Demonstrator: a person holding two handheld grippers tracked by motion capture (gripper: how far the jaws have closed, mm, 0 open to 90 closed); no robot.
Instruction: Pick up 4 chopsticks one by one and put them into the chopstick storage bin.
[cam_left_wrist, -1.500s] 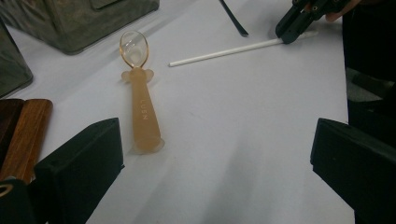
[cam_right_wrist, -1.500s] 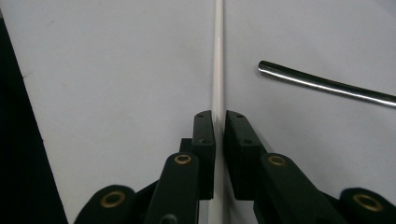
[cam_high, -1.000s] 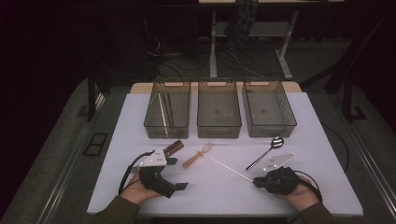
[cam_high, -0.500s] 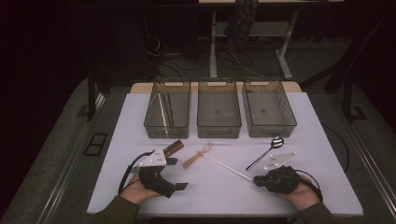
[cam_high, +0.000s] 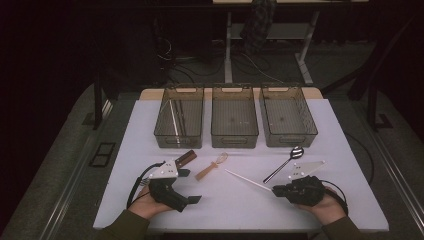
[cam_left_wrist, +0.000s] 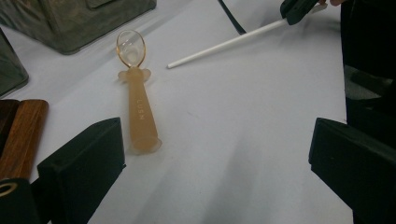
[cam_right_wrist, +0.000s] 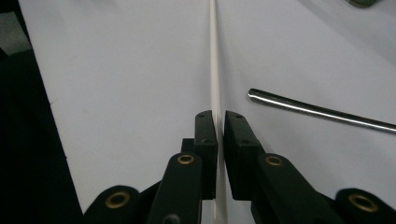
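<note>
Right tool (cam_right_wrist: 219, 135) pinches the near end of the white chopstick (cam_high: 245, 179), which lies on the tabletop (cam_high: 350, 200); left tool (cam_left_wrist: 215, 154) spread, idle; one stick already in the left bin (cam_high: 165, 134); remaining utensils unsorted.

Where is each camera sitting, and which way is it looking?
High view: above the table's near side, looking forward and down; both hands show, left gripper, right gripper.
Left gripper view: rides that gripper, looking between open fingers at the amber spoon.
Right gripper view: looks along fingers shut on the white stick.
Shared: stick and table.
</note>
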